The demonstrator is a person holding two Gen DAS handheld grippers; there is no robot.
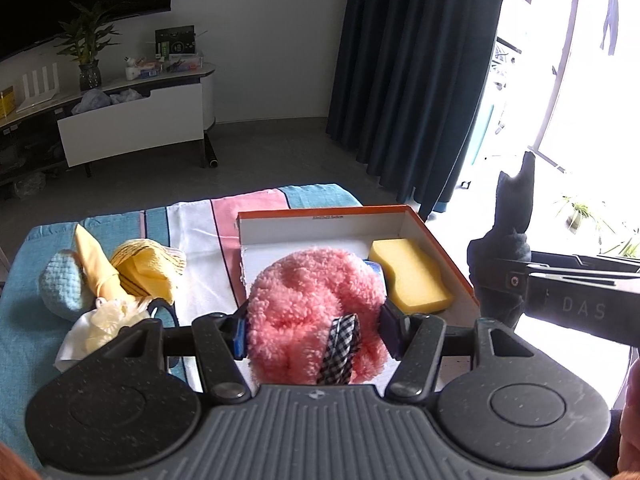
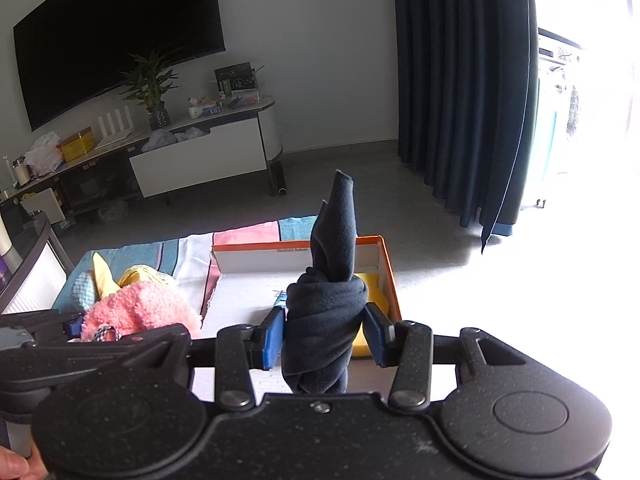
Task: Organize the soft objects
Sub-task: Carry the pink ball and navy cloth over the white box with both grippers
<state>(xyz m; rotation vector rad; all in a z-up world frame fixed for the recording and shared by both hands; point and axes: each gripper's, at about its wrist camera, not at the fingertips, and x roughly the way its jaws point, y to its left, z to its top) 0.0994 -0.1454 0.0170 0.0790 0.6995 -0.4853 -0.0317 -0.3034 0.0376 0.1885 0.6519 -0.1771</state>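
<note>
Background of the room. A large black curved television screen (image 2: 116, 36) hangs on the white wall. Below it runs a low white-and-black media cabinet (image 2: 200, 156), carrying a green leafy plant in a dark patterned vase (image 2: 154, 96), a white router with upright antennas (image 2: 116, 124), a yellow rectangular tin (image 2: 78, 144) and a dark green printed box (image 2: 236, 77). Dark teal floor-length curtains (image 1: 416, 76) hang beside a brightly lit window (image 1: 580, 80). Grey flooring (image 1: 280, 152) extends between cabinet and curtains.
</note>
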